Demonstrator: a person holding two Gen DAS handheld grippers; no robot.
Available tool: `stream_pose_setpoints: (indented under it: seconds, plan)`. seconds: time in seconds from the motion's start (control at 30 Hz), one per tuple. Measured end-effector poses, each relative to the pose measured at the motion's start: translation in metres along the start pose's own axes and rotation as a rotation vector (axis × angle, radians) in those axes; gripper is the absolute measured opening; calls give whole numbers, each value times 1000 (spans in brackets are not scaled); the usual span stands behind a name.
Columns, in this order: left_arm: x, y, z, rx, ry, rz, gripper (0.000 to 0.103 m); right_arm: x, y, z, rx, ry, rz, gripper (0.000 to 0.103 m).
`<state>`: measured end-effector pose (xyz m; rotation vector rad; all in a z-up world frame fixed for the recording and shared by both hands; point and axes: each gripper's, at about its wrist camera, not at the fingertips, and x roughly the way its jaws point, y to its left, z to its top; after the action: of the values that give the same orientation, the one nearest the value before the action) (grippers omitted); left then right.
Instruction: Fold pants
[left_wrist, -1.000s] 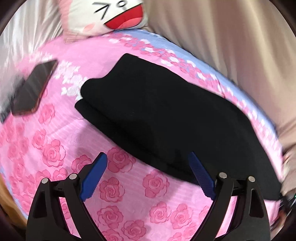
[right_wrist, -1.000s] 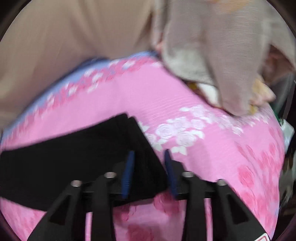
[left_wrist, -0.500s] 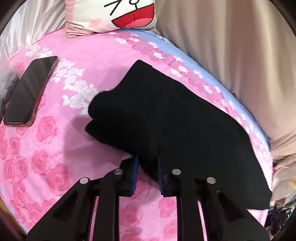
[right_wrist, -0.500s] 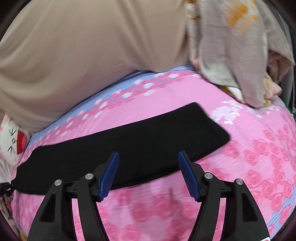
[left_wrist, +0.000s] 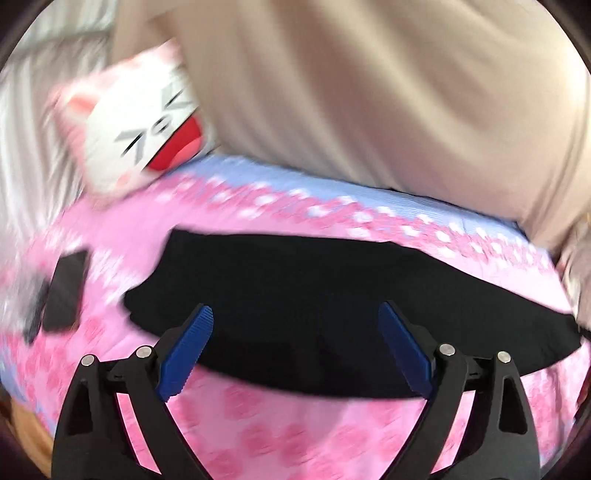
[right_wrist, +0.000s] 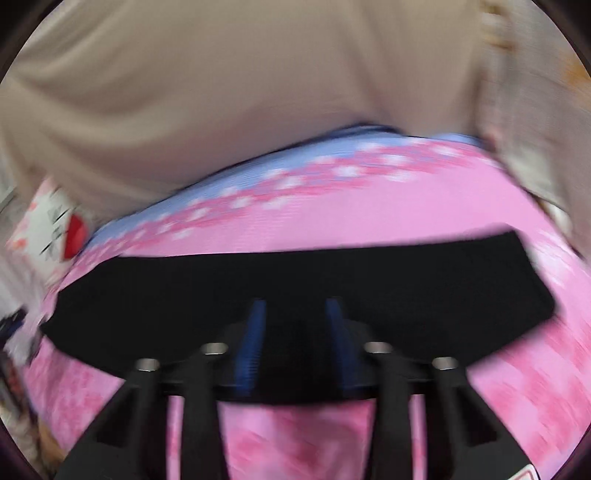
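Pants (left_wrist: 332, 288), black, lie flat on the bed (left_wrist: 295, 435), stretched into one long narrow band that runs across the pink rose-print sheet, parallel to the blue strip along the far side. Both views are smeared by motion, so seams, waistband and hems cannot be told apart, and I cannot say which end is which. The band's outline is fairly even, with a stepped edge at its left end in the left wrist view, which suggests more than one layer of cloth there. My reading is that the lengthwise fold, leg over leg, is already done and the pants have been laid out straight.

The left claw (left_wrist: 295, 343) is spread wide, its blue pads over the near edge of the cloth and holding nothing. The right claw (right_wrist: 295, 339) has its pads drawn much closer together, with black cloth showing in the narrow gap between them. Blur and black-on-black hide any contact, so I cannot tell whether it is pinching the near edge of the pants (right_wrist: 295, 288) or merely over it.

What seems left is the crosswise folding: one end brought over the other, perhaps twice, until the band becomes a compact stack, then a smoothing.

A cat-face pillow (left_wrist: 140, 129) sits at the far left corner of the bed, a phone (left_wrist: 66, 291) lies left of the pants, well apart from them, and a beige curtain (left_wrist: 369, 92) hangs behind.
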<state>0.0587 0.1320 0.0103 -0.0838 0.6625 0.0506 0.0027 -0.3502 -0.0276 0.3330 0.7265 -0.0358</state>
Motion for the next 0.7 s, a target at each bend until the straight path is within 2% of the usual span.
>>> stream_pose_setpoints:
  seconds: [0.03,0.07,0.17,0.23,0.27,0.37,0.4,0.47,0.53,0.63,0.7]
  plan:
    - [7,-16,0,25,0,12,98,13,13,3,-36,24,31,27]
    - [13,-27,-3,43,3,23,98,25,22,3,-62,48,42,25]
    - [58,-50,-20,95,133,115,98,79,19,-6,-97,173,-37,24]
    - [83,-53,-38,136,200,177,98,68,6,-8,-30,140,25,24]
    - [91,-52,-45,151,234,214,98,55,-3,-9,14,125,8,32]
    - [87,-39,-46,94,222,163,98,22,-12,-13,11,62,-118,35]
    - [87,-40,-43,78,222,145,98,13,-10,-11,4,57,-114,35]
    - [89,-43,-43,75,225,137,98,6,15,-2,-42,52,-12,35]
    - [96,-47,-47,83,251,133,98,18,52,10,-109,72,86,35]
    - [93,-43,-56,38,240,101,98,63,134,20,-209,162,288,35]
    - [92,-40,-57,25,237,80,98,103,186,25,-289,220,336,35]
